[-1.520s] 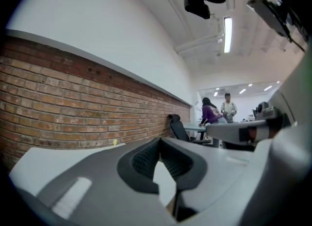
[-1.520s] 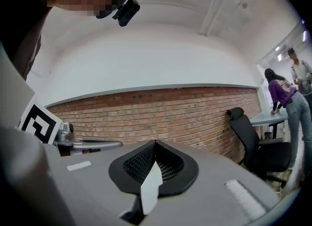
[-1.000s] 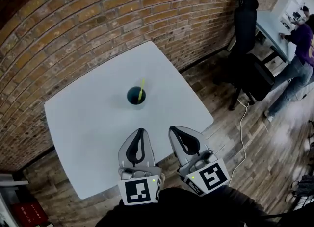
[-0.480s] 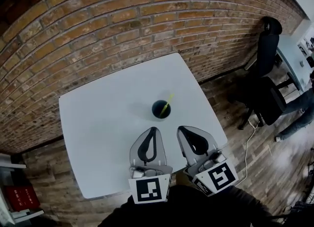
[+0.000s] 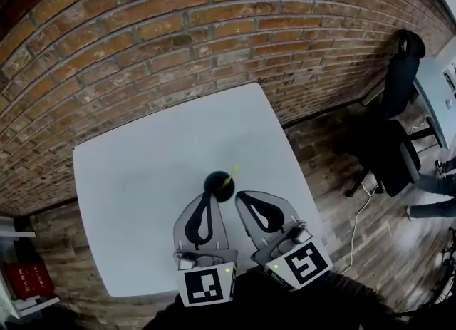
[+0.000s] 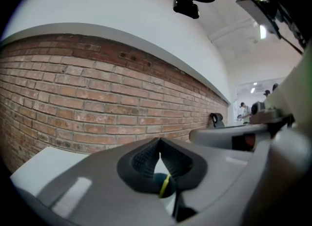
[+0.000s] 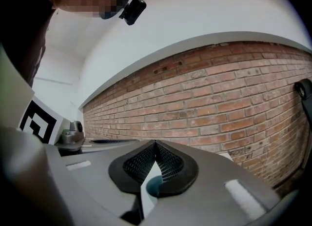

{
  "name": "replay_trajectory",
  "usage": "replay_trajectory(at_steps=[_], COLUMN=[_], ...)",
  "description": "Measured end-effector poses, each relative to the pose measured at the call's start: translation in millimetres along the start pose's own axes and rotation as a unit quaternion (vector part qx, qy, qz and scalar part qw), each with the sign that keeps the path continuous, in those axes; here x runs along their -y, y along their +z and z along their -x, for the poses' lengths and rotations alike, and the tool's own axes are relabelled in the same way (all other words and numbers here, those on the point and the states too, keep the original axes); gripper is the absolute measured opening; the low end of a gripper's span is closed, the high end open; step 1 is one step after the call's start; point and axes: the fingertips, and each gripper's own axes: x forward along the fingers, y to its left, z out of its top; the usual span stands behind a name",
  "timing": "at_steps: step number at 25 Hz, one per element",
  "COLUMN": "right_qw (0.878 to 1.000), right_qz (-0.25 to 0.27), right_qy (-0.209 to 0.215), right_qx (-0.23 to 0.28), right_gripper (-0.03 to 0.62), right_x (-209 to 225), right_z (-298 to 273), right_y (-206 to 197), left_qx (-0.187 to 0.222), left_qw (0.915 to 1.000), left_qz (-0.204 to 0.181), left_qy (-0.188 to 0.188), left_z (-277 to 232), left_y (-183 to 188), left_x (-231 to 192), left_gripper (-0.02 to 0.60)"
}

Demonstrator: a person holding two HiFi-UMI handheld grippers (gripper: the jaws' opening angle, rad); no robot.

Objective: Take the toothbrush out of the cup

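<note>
A dark cup (image 5: 218, 187) stands on the white table (image 5: 135, 172) with a yellow-green toothbrush (image 5: 230, 175) leaning out of it to the right. My left gripper (image 5: 207, 196) and right gripper (image 5: 241, 195) lie side by side just short of the cup, their tips at either side of its near rim. Both are shut with nothing held. In the left gripper view the cup (image 6: 159, 183) and toothbrush (image 6: 165, 185) show below the closed tips (image 6: 159, 140). The right gripper view has the cup (image 7: 155, 187) below its closed tips (image 7: 155, 143).
A brick wall (image 5: 178, 29) runs right behind the table. On the wooden floor at the right stand a black office chair (image 5: 399, 136) and a desk, with a person's legs (image 5: 434, 200) and a white cable (image 5: 358, 222) nearby.
Both grippers have moved forward over the table toward the cup. The cup was well ahead of the tips; now it sits right at them. Both jaws stayed shut.
</note>
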Motion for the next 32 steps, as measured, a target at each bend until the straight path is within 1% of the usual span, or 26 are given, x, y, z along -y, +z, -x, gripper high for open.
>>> replay_trajectory(at_steps=[6, 11, 14, 19, 26, 28, 32], right_qw=[0.999, 0.997, 0.994, 0.992, 0.987, 0.987, 0.986], right_qz=[-0.028, -0.047, -0.058, -0.071, -0.086, -0.088, -0.094], right_qy=[0.025, 0.042, 0.049, 0.058, 0.068, 0.069, 0.075], right_qx=[-0.033, -0.055, -0.074, -0.089, -0.114, -0.116, -0.119], right_gripper=[0.006, 0.076, 0.106, 0.107, 0.11, 0.112, 0.114], right_x=[22.7, 35.3, 40.0, 50.1, 53.5, 54.7, 55.5], right_z=[-14.8, -27.5, -33.5, -42.6, -53.7, -56.7, -62.4], right_y=[-29.6, -53.4, -66.9, -81.1, -98.6, -101.0, -105.0], left_qx=[-0.028, -0.043, -0.038, -0.056, -0.071, -0.07, -0.082], left_qw=[0.9993, 0.9979, 0.9967, 0.9948, 0.9922, 0.9921, 0.9914], left_qz=[0.002, 0.002, -0.005, -0.002, 0.002, 0.001, 0.008], left_qy=[0.023, 0.048, 0.072, 0.086, 0.102, 0.104, 0.102], left_z=[-22.1, -33.8, -38.4, -44.2, -49.8, -52.1, -55.1], left_y=[-19.4, -35.3, -38.8, -53.2, -62.4, -64.0, -70.7], left_x=[2.2, -3.8, -13.2, -13.7, -22.0, -23.5, -22.7], left_gripper=[0.008, 0.008, 0.008, 0.008, 0.008, 0.008, 0.008])
